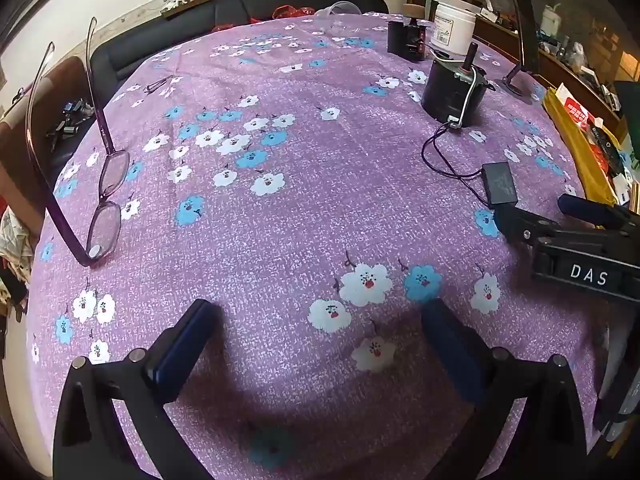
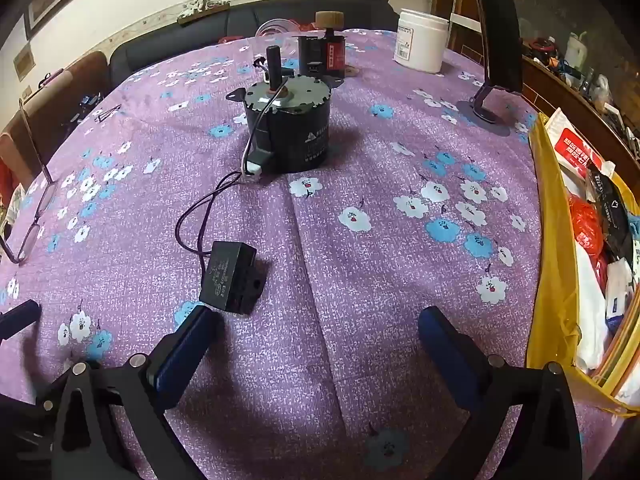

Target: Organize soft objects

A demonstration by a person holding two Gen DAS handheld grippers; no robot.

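Both grippers hang wide open over the purple cloth (image 2: 360, 360), nothing between the jaws. The soft things look to be bunched in the yellow bag (image 2: 554, 264) at the table's right edge, its long side running away from us. It sits just right of the right gripper (image 2: 318, 330), the nearer one. The left gripper (image 1: 316, 322) is well apart; its view catches only the bag's rim, plus glasses (image 1: 102, 204) unseen clearly from the right.

left gripper (image 1: 318, 344) w/ black angular plastic arms, dark blue rubbery pads (image 1: 182, 354), round silver screws at pivots, right gripper (image 2: 320, 350) same build, white "DAS" lettering on its black body
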